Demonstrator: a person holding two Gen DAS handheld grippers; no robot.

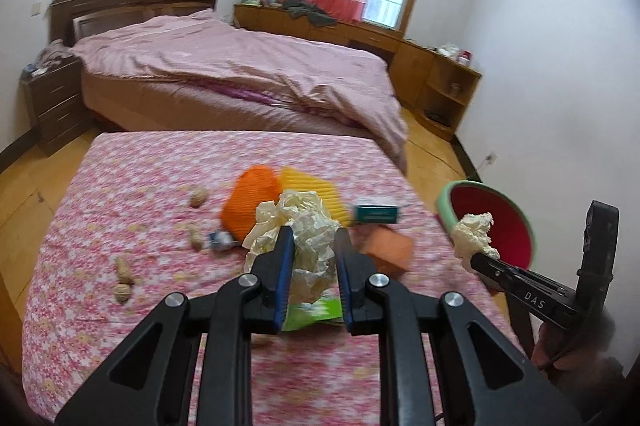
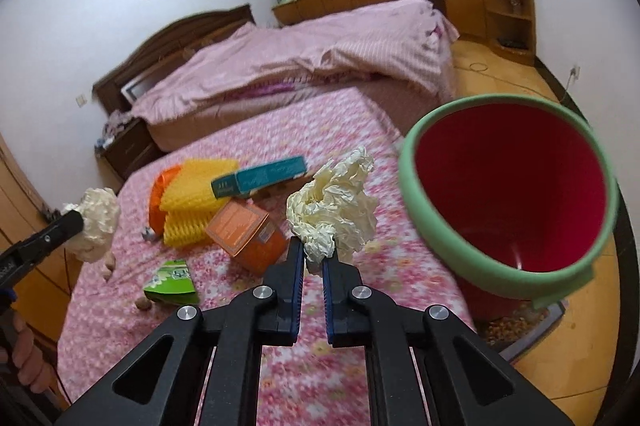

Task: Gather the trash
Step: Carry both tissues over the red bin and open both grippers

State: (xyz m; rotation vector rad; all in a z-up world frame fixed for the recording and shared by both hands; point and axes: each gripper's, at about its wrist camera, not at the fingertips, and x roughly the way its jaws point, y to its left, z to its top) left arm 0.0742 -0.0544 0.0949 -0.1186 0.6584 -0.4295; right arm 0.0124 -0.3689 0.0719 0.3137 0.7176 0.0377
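My left gripper [image 1: 311, 238] is shut on a crumpled cream paper wad [image 1: 304, 230] and holds it above the flowered table cloth [image 1: 120, 194]. My right gripper [image 2: 315, 251] is shut on a second crumpled cream paper wad [image 2: 334, 204], just left of the red bin with a green rim [image 2: 508, 194]. In the left wrist view the right gripper [image 1: 476, 258] holds its wad [image 1: 474, 234] at the bin's rim [image 1: 444, 210]. In the right wrist view the left gripper [image 2: 78, 218] holds its wad [image 2: 94, 224] at far left.
On the cloth lie an orange brush [image 2: 158, 198], a yellow brush [image 2: 192, 202], a teal box [image 2: 260, 178], an orange box [image 2: 248, 230], a green packet [image 2: 172, 282], and several peanuts and walnuts [image 1: 122, 292]. A pink-covered bed [image 1: 240, 66] stands behind. Wooden floor surrounds the table.
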